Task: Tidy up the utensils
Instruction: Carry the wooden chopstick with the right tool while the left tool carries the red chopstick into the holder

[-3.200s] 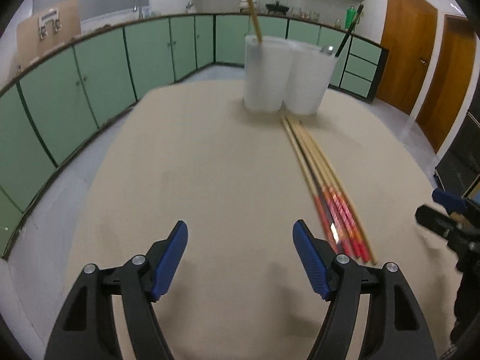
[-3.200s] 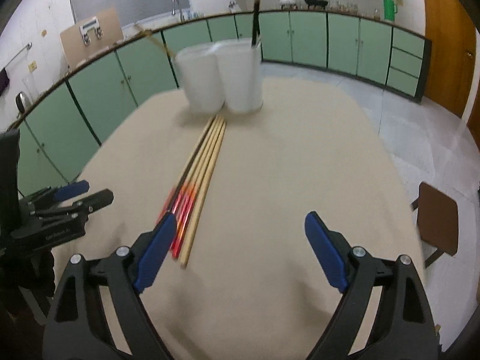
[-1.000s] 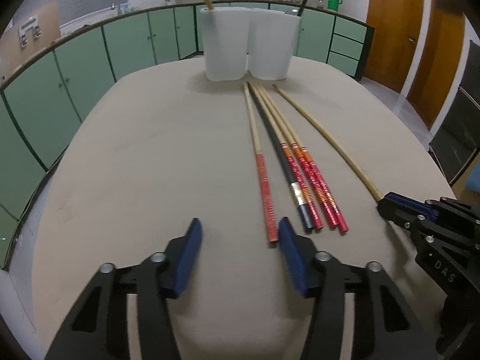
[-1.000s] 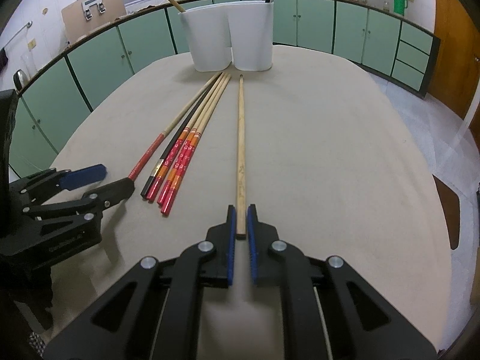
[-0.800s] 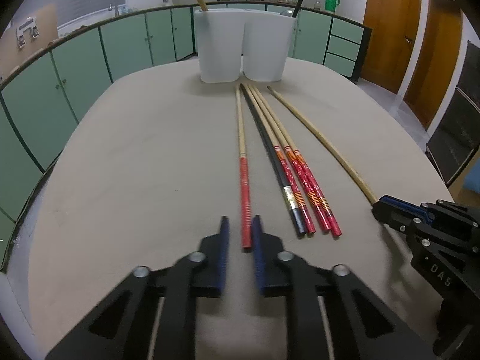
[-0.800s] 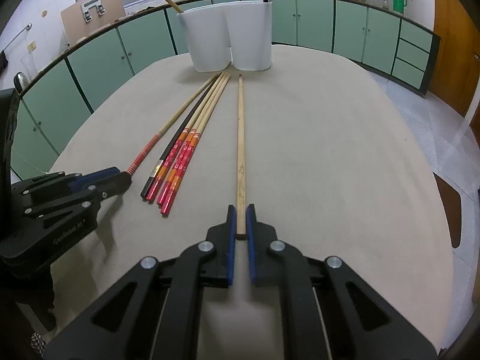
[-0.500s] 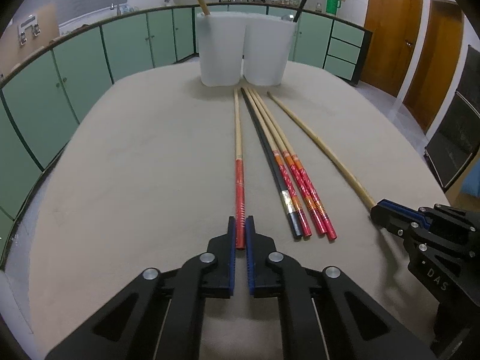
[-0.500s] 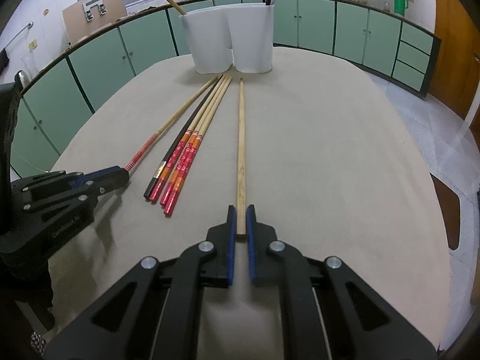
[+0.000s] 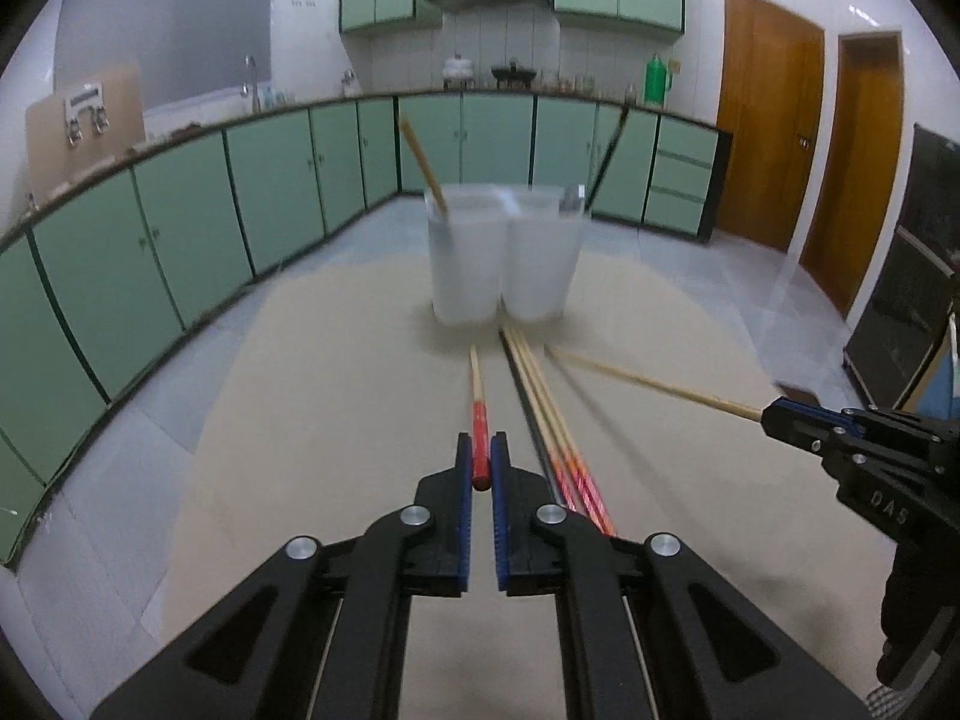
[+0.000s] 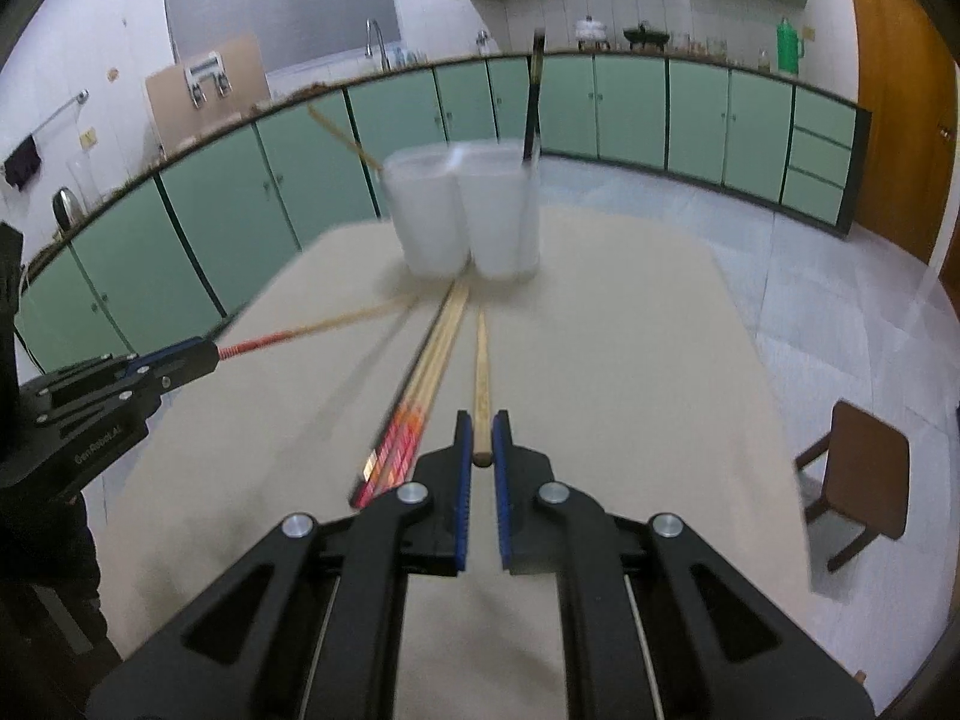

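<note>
My left gripper (image 9: 480,457) is shut on the red end of a red-tipped wooden chopstick (image 9: 478,403), lifted off the beige table (image 9: 336,396). My right gripper (image 10: 480,437) is shut on the thick end of a plain wooden chopstick (image 10: 482,375), also raised. Three more chopsticks (image 9: 549,420), one black and two with red-orange ends, lie side by side on the table between them. Two white cups (image 9: 501,255) stand together at the far end of the table; the left cup holds a wooden chopstick (image 9: 422,162), the right cup a black one (image 10: 532,102).
Green cabinets (image 9: 180,228) curve round the room behind the table. A brown stool (image 10: 864,480) stands on the floor to the right of the table. Wooden doors (image 9: 804,150) are at the far right. Each gripper shows at the edge of the other's view.
The left gripper closed on the red-tipped chopstick. Both grippers have since risen with their chopsticks, and the near ends have come off the table. The other three chopsticks stay in place.
</note>
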{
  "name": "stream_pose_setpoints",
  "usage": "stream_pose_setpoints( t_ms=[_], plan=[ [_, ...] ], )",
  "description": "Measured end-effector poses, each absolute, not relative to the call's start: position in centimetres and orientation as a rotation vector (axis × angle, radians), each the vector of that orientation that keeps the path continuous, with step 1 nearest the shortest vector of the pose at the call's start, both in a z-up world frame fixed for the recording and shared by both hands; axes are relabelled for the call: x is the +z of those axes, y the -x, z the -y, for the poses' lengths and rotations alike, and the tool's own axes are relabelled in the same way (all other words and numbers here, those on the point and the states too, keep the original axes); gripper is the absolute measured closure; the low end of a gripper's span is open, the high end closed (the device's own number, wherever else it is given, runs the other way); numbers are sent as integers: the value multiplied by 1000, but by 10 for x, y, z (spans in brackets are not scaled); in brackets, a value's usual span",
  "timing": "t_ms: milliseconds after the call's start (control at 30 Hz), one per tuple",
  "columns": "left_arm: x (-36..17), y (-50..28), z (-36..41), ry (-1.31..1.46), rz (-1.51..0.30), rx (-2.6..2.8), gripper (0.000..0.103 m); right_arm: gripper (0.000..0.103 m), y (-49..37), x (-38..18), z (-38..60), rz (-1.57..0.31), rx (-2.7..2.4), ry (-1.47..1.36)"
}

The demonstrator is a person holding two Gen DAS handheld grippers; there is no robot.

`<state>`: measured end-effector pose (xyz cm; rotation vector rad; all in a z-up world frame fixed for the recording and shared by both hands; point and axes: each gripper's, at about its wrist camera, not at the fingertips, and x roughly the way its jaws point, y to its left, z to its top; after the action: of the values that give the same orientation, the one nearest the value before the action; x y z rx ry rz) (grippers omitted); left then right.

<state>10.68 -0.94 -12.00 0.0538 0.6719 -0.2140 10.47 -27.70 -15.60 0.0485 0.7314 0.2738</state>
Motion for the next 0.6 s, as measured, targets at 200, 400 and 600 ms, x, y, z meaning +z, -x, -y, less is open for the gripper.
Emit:
stream_pose_setpoints(
  t_ms=[200,400,600],
  plan=[
    [-80,-115,7,-42,-589,-235,97,97,-115,-105,283,-648,303,-53],
    [-56,-127,6,-41,-542,-255,97,97,-130,-66,278,-602,339,-31],
    [-40,-133,5,-26,-522,-288,97,97,-141,-40,272,-588,368,-4]
  ],
)
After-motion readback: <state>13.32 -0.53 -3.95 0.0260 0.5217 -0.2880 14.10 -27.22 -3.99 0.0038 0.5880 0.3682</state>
